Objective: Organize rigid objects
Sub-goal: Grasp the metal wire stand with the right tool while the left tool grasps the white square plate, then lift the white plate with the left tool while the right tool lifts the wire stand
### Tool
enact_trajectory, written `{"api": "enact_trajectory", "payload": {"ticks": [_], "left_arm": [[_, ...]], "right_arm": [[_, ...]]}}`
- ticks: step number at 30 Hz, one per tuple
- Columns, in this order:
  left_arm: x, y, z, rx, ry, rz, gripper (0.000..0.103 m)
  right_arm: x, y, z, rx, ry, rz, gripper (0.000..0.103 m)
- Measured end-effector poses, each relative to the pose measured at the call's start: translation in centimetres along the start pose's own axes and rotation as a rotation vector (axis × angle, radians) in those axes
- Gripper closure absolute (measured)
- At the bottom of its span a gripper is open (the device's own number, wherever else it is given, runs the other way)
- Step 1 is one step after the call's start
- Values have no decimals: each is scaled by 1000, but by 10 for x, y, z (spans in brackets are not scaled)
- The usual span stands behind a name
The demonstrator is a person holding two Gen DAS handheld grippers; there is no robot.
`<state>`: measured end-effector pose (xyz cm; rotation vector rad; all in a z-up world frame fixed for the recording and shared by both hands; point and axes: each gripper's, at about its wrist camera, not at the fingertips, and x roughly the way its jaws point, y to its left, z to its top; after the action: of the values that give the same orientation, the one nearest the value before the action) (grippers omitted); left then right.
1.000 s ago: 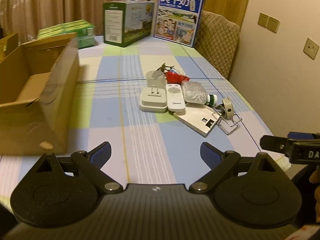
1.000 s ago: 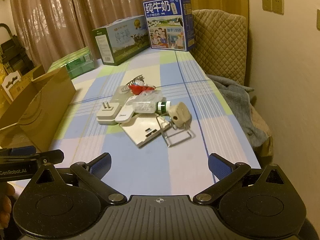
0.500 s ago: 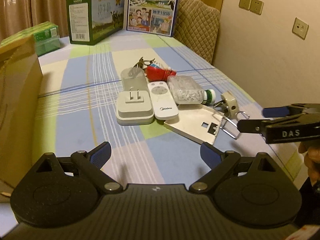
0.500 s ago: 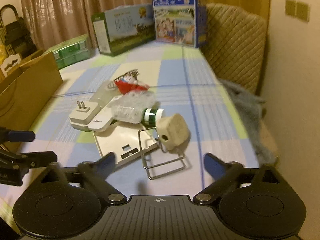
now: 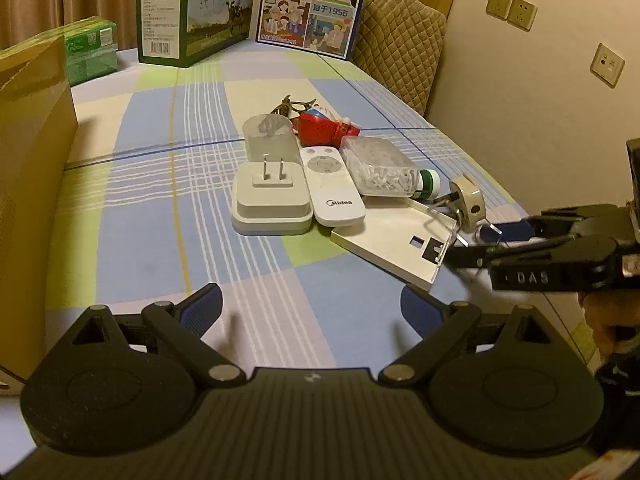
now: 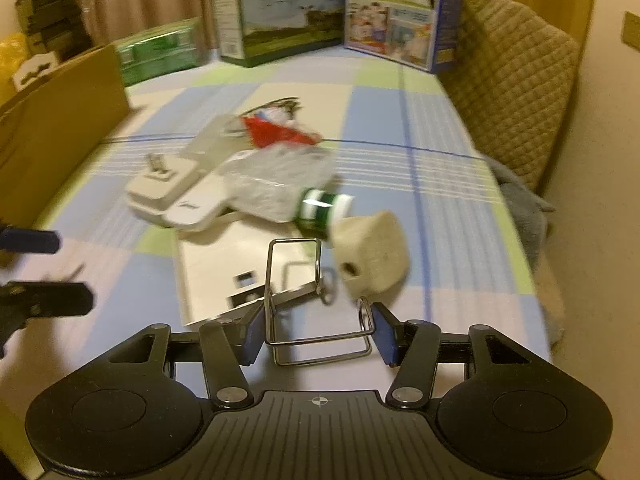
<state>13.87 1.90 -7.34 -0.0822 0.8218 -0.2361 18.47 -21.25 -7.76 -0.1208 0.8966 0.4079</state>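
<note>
Metal wire stand (image 6: 316, 320) sits between right gripper (image 6: 318, 336) jaws, closing, pads not yet pressing. Left gripper (image 5: 312, 308) hangs spread wide over checked tablecloth (image 5: 160, 216), nothing between.

We see a tablecloth (image 5: 152, 184) checked in pale blue, green and cream. On it, beside a white plastic remote control (image 5: 334, 188), lie a white square plug adapter (image 5: 272, 204) and a red rounded toy (image 5: 322, 128); beyond stands a green carton (image 5: 188, 12).
</note>
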Motion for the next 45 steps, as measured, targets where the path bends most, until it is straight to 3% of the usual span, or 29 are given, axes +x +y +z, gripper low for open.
{"api": "enact_trajectory", "payload": {"ticks": [8,16,20,23,26,28,31,36,40,45], "left_arm": [[-8,10,0,-22,-9,16,9],[-11,12,-1,-20,-16,28,9],[-13,12,1,-21,-16,35,9],[-9,1,2,17,-18,17,11],[1,-20,2,95,-17,-32,24],[9,-36,3,155,-17,-72,41],[21,-56,4,233,-17,-124,68],[45,-78,6,330,-2,-161,90],[56,-84,4,391,49,-150,102],[37,-63,-4,357,119,-126,101]], "right_arm": [[-9,29,-12,-44,19,180,51],[-16,42,-18,-58,30,304,52],[-31,34,-20,10,-2,259,52],[-49,20,-24,78,-61,158,52],[-60,0,-24,160,-117,54,52],[-63,-12,-23,212,-131,4,52],[-62,-22,-20,263,-145,-16,52],[-61,-26,-19,275,-152,-19,52],[-61,-28,-23,274,-148,-20,52],[-58,-20,-22,237,-132,-7,52]]}}
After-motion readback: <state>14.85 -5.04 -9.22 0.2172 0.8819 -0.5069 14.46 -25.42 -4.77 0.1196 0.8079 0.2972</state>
